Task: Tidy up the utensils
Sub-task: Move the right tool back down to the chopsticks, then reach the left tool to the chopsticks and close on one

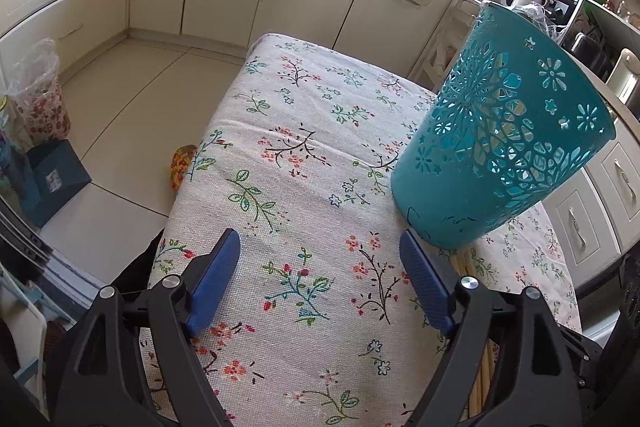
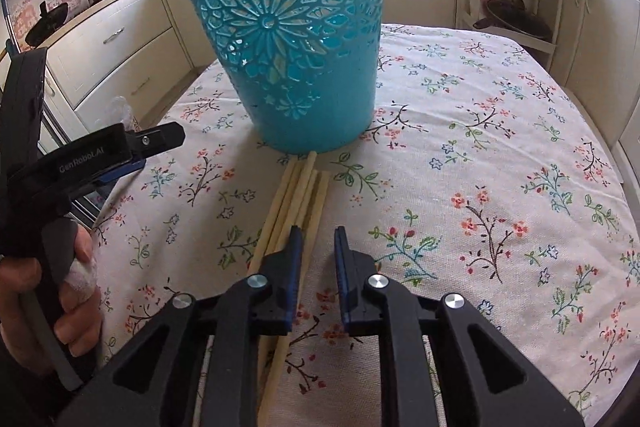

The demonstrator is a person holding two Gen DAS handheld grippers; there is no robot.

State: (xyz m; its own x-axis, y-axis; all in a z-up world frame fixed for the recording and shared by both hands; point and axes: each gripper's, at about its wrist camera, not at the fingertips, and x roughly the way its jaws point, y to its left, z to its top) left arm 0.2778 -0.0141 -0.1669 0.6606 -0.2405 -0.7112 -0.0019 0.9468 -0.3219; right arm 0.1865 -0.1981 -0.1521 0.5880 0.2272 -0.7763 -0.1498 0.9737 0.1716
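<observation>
Chopsticks (image 2: 298, 199) lie bundled on tablecloth (image 2: 480, 147), tips touching teal holder (image 2: 288, 39) base. I judge them light, stiff, slippery, prone to roll; pinch mid-shaft. Right gripper (image 2: 318, 239) jaws narrowly apart, empty, left finger over sticks. Left gripper (image 1: 320, 255) wide apart, empty.

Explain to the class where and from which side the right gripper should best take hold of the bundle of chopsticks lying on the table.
Probably mid-length, from above. The chopsticks lie flat on the tablecloth, side by side, their far tips touching the teal basket. The right gripper hangs over them, jaws slightly apart; closing across the bundle's width would gather them.
</observation>
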